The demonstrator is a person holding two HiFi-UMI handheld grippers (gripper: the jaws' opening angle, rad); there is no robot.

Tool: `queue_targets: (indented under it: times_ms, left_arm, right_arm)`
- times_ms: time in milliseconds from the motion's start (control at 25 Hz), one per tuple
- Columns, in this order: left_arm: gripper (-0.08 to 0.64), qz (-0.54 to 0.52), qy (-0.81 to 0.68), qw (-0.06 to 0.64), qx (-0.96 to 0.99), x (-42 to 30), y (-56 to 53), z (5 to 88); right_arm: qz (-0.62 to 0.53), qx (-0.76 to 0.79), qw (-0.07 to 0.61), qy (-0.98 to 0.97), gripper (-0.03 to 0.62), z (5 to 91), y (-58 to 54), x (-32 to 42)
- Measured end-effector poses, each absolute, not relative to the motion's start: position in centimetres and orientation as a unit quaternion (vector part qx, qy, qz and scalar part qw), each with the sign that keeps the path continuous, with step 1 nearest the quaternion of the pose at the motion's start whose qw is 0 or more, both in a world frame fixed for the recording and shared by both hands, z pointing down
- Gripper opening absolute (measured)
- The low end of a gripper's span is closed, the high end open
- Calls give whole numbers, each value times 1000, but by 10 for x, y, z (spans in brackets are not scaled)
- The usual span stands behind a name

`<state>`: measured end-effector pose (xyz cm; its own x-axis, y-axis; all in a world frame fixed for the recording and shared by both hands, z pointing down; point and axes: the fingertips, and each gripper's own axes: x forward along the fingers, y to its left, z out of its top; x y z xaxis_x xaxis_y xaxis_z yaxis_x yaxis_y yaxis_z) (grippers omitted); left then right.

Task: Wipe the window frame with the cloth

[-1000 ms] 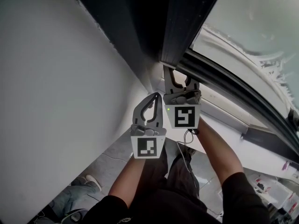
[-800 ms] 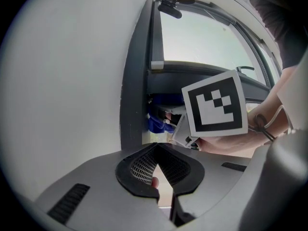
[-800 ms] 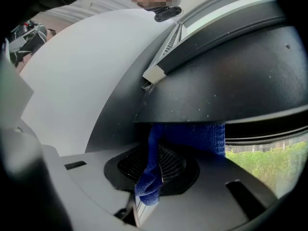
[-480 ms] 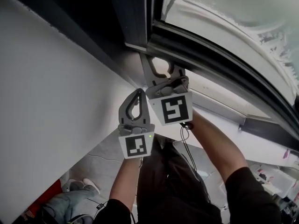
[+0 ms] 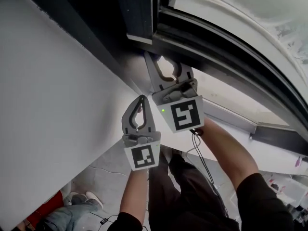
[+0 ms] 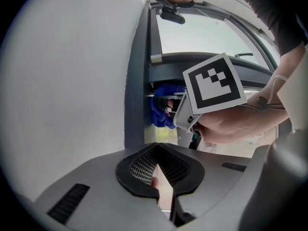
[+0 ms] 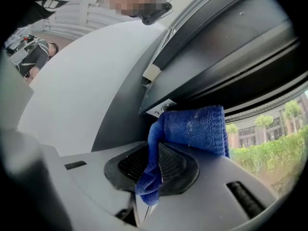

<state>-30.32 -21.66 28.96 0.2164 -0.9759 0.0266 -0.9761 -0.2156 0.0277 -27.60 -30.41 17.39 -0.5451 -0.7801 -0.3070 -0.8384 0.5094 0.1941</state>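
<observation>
My right gripper clamps the blue cloth up against the dark frame, whose rail runs off rightward; my left gripper, closed on nothing, sits lower and farther off.

Looking way down at grey floor, carrying a thin dark cable trailing across it, plus somebody's light shoe standing on it bottom left.
</observation>
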Motion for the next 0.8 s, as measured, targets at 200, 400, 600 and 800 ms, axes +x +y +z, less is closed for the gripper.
queue_targets:
  times_ms: [200, 400, 600, 800]
  left_arm:
    - [5, -7, -607, 27, 794, -302, -218, 294]
    - [5, -9, -596, 20, 803, -293, -218, 312]
    - [5, -4, -601, 13, 799, -289, -211, 336]
    - [5, 51, -587, -36, 807, -290, -207, 355]
  right_arm:
    - [166, -472, 83, 862, 44, 183, -304, -279]
    - [154, -471, 78, 865, 44, 205, -305, -278]
    - [147, -464, 90, 869, 44, 227, -303, -276]
    - [154, -455, 120, 869, 44, 243, -302, -283]
